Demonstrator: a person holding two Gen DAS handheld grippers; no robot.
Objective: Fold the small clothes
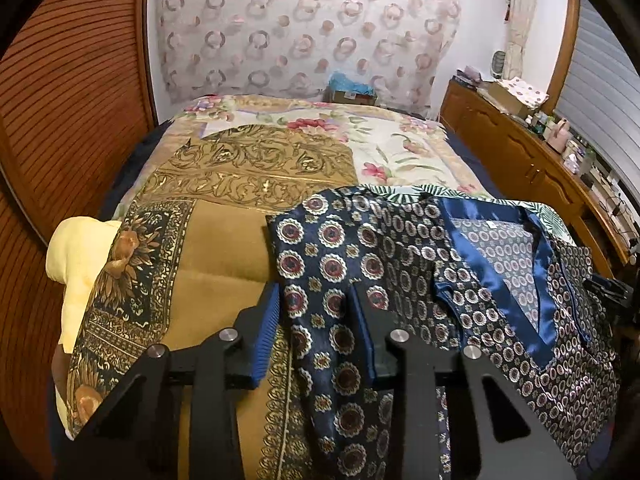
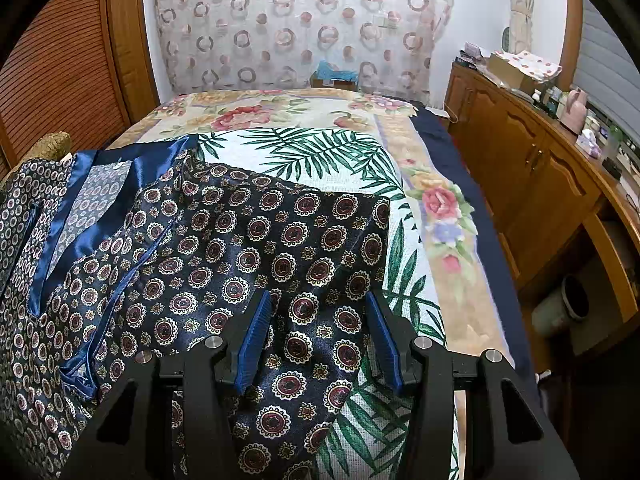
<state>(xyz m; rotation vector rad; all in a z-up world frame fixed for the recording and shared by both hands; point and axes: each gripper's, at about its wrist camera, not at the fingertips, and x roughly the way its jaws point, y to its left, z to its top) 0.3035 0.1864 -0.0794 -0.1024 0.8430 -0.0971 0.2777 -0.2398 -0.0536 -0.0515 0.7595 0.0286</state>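
At the far left of the bed a pale yellow cloth (image 1: 78, 256) lies under the edge of a gold and brown blanket (image 1: 216, 248). Next to it the left gripper (image 1: 320, 332) stands with its jaws wide apart, and the left sleeve of the dark blue patterned shirt (image 1: 400, 248) lies between them; the fingers do not press it yet, as far as I can judge. The shirt is spread flat across the bed, front side up, with its shiny blue collar (image 1: 532, 280) in the middle. On the other side the right gripper (image 2: 320, 340) is also wide open, with the right sleeve (image 2: 304, 248) between its blue pads (image 2: 252, 336), over a sheet with green leaves (image 2: 320, 152). Further right is a wooden cabinet (image 2: 532, 172).

To do this step well, I think both grippers should close on one layer of sleeve only, near the outer edge, not catching the blanket below. Then lift a little and bring both sleeves inward evenly, because satin slides easily
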